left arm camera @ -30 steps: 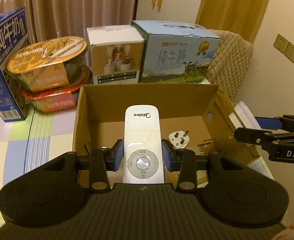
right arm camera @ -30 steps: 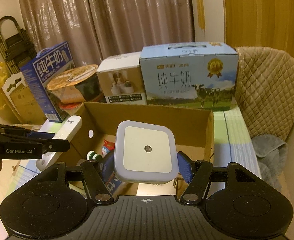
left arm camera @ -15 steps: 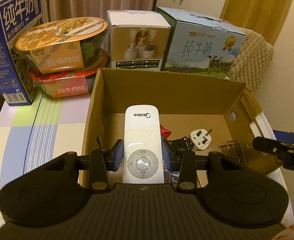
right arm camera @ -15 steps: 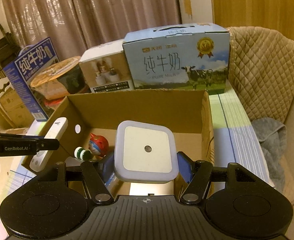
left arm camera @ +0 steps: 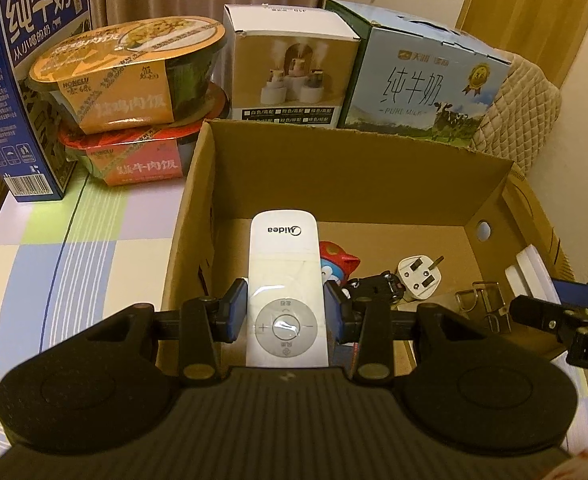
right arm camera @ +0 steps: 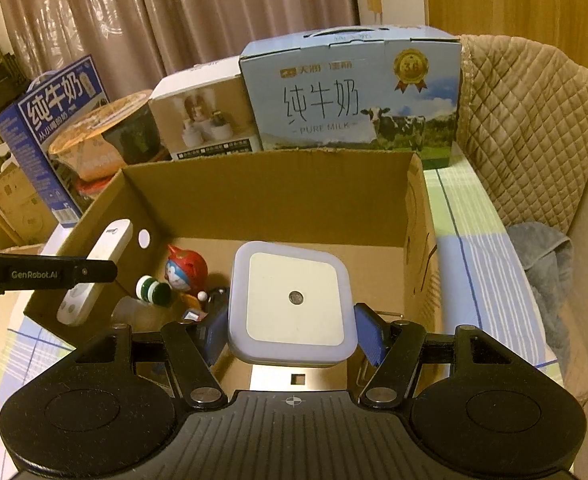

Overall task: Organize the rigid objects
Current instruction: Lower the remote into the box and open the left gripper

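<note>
Left wrist view: left gripper (left arm camera: 285,316) has its jaws clamped on the sides of a white Midea remote (left arm camera: 283,292), held above the near-left part of the open cardboard box (left arm camera: 358,172). On the box floor: red-and-blue toy figure (left arm camera: 336,266), small black toy car (left arm camera: 374,285), white three-pin plug (left arm camera: 420,280), metal binder clips (left arm camera: 482,304). Right gripper (left arm camera: 554,312) enters at the right edge. Behind the box: two stacked instant-rice bowls (left arm camera: 129,96), dark blue milk carton (left arm camera: 17,92), white product box (left arm camera: 289,64), pale blue milk case (left arm camera: 426,80). Checked cloth covers the surface (left arm camera: 73,248).

Right wrist view: right gripper (right arm camera: 291,332) jaws grip a square white night light (right arm camera: 291,300) at its edges, over the box (right arm camera: 277,196) interior, near side. Below it, toy figure (right arm camera: 185,270) and green-and-white bottle cap (right arm camera: 151,289) lie at the left. Left gripper (right arm camera: 53,274) with remote (right arm camera: 95,272) sits over the box's left wall. Grey towel (right arm camera: 542,256) at right.
</note>
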Demonstrator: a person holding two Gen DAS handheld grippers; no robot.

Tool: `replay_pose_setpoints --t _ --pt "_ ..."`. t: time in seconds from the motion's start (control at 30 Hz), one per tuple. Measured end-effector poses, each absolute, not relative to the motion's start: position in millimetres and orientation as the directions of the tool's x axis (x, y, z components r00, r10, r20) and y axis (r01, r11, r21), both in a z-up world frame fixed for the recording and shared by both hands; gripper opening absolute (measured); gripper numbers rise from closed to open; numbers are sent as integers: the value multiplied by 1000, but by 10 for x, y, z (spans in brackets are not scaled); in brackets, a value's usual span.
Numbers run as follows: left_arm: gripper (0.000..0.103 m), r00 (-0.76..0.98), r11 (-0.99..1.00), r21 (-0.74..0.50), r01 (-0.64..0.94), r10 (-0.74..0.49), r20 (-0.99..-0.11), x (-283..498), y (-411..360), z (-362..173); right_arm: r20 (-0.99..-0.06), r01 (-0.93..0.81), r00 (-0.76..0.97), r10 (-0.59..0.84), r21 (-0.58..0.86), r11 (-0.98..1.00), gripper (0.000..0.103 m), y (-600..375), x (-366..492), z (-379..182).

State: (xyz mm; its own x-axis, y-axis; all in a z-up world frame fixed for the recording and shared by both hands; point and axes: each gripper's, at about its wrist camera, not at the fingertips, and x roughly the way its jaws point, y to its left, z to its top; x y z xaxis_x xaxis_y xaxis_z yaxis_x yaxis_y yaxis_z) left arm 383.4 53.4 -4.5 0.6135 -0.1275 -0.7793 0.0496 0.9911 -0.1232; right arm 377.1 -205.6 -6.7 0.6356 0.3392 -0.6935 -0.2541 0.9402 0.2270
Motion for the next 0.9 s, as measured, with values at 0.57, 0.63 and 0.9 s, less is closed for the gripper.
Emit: replay_pose_setpoints --t 0.57,0.63,0.9 --pt "35 612 990 -136 47 -136 -779 3853 560 -70 -697 -261 633 336 217 941 62 -1989 3770 -76" --pt "35 611 990 -137 47 -137 -779 3856 566 -71 -697 -261 633 337 218 941 62 -1987 3770 -78" --pt "36 611 990 -134 53 -139 -780 3853 550 -64 -697 -263 634 336 214 941 62 -1981 3764 -69"
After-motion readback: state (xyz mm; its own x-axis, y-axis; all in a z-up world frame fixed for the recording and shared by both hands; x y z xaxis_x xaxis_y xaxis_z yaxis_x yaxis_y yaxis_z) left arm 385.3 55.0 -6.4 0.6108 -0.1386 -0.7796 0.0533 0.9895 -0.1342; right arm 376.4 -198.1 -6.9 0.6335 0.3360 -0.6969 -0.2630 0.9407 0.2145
